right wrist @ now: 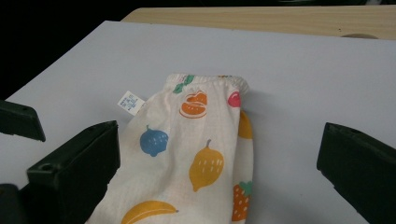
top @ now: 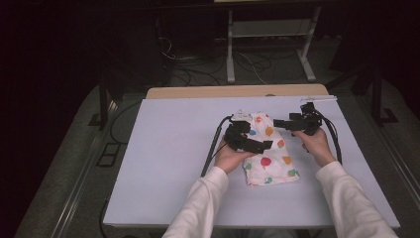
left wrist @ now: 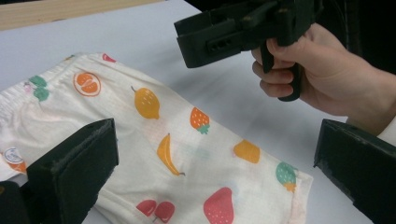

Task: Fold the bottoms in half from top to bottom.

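A folded white garment (top: 271, 167) printed with colourful fruit lies on the white table (top: 168, 148), its elastic waistband (right wrist: 208, 80) at the far end and a small label (right wrist: 130, 102) sticking out at one side. My left gripper (top: 265, 145) hovers over the garment's left part, open, with the cloth (left wrist: 187, 140) below its wide jaws (left wrist: 217, 140) and nothing pinched. Over the garment's far right corner my right gripper (top: 278, 123) points left. It is open too, and the cloth (right wrist: 205, 140) lies under the gap between its jaws (right wrist: 219, 149). The left gripper view also shows the right gripper (left wrist: 224, 32) in a hand (left wrist: 317, 70).
A wooden strip (top: 237, 91) runs along the table's far edge, with a thin white object (top: 319, 98) at its right end. Cables trail from both grippers across the table. Beyond stand a metal frame (top: 230, 44) and loose wires on the floor.
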### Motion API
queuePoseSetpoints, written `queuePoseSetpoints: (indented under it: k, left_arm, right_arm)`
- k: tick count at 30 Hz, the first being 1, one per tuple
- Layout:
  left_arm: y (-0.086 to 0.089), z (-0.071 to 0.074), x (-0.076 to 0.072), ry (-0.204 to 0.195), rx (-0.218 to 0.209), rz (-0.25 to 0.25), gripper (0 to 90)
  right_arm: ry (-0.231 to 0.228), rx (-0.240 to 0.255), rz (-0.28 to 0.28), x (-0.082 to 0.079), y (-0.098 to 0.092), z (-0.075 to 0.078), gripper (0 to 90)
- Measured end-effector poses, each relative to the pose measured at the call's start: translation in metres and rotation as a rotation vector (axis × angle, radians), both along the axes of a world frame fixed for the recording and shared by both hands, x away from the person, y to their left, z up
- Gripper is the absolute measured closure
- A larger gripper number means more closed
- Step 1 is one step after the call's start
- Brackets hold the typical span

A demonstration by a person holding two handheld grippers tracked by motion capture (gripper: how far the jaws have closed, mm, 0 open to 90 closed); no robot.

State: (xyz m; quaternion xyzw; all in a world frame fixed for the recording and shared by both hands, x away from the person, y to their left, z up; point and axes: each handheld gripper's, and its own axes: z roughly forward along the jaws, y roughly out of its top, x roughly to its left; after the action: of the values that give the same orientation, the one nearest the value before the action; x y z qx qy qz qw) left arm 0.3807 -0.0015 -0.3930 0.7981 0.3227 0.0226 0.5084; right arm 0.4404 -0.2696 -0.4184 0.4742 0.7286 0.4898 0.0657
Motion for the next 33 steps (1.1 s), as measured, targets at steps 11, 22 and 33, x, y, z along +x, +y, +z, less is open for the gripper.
queuePoseSetpoints:
  k: [11, 22, 33]
  left_arm:
    - [0.010, 0.006, 0.015, -0.010, 0.027, 0.019, 0.0]
    - [0.019, 0.014, 0.027, -0.041, 0.073, -0.031, 0.0]
    - [0.034, 0.011, 0.045, -0.038, 0.060, 0.001, 0.0]
  right_arm:
    - [-0.001, 0.001, -0.010, 0.002, -0.004, -0.001, 0.0]
    - [-0.004, -0.002, -0.015, 0.007, -0.004, 0.004, 0.0]
    - [0.007, -0.028, -0.007, 0.016, 0.001, 0.006, 0.0]
